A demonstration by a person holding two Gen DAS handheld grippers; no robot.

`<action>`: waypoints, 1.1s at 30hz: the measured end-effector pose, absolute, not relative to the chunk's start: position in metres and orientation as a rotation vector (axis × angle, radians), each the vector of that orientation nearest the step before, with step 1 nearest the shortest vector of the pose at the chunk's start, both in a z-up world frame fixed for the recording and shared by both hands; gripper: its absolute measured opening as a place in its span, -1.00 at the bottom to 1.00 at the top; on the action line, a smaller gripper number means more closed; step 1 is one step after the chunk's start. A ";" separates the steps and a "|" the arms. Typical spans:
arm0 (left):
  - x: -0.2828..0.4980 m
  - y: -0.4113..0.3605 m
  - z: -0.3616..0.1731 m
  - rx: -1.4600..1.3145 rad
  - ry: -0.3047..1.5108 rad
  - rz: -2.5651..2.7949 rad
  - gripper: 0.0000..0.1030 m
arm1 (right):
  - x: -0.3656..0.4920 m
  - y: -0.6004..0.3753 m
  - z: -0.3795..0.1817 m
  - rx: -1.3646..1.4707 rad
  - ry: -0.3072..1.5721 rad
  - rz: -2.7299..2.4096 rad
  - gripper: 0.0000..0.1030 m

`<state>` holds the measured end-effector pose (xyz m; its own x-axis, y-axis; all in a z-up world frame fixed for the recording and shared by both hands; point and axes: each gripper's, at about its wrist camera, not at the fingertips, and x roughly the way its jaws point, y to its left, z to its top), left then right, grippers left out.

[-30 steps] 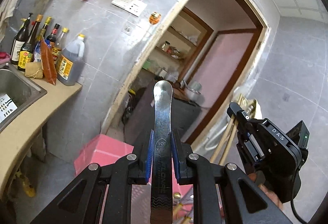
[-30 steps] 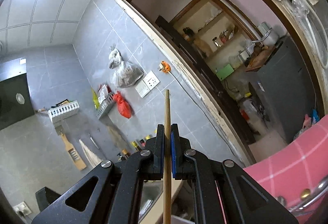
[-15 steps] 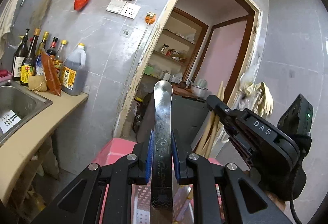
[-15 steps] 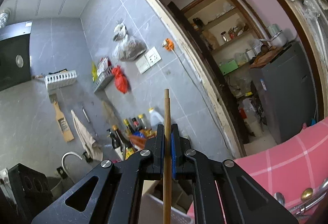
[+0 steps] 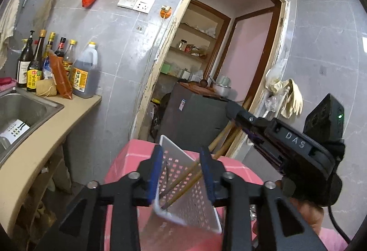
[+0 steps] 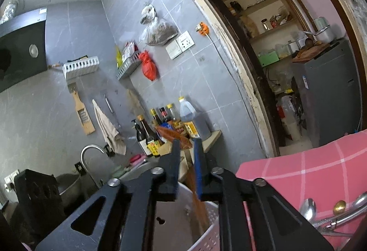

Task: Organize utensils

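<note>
My left gripper [image 5: 181, 173] is open and empty, its blue pads [image 5: 155, 170] spread above a white perforated utensil holder [image 5: 195, 202] on the pink checked cloth [image 5: 123, 159]. Wooden chopsticks [image 5: 183, 184] lean inside the holder. My right gripper [image 6: 185, 166] is open; blurred chopsticks [image 6: 199, 202] drop between its fingers into the holder [image 6: 211, 228]. The right gripper body [image 5: 289, 147] hangs over the holder in the left wrist view. Metal spoons [image 6: 321, 209] lie on the cloth at lower right.
A beige counter [image 5: 45, 136] with a steel sink [image 5: 20, 108] and several sauce bottles [image 5: 57, 71] stands to the left. A doorway [image 5: 218, 67] with shelves and a grey cabinet [image 5: 192, 117] lies behind. A tap [image 6: 91, 154] rises by the sink.
My left gripper opened and the steel spoon it held is gone from its jaws. My right gripper opened and its chopsticks slide down into the holder. Both grippers tilted downward toward the holder.
</note>
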<state>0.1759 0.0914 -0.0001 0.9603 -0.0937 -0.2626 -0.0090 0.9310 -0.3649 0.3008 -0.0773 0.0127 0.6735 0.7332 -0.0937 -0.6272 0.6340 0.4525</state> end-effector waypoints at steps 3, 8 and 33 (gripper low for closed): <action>0.168 0.090 0.008 -0.368 0.288 -0.022 -0.17 | 0.293 -0.087 0.020 0.390 0.275 0.763 -0.38; 0.160 0.079 0.028 -0.323 0.276 0.023 0.18 | 0.271 -0.124 0.035 0.355 0.228 0.630 0.07; 0.175 -0.092 0.002 -0.126 0.351 -0.057 0.99 | 0.226 -0.330 -0.019 0.247 0.396 0.215 0.97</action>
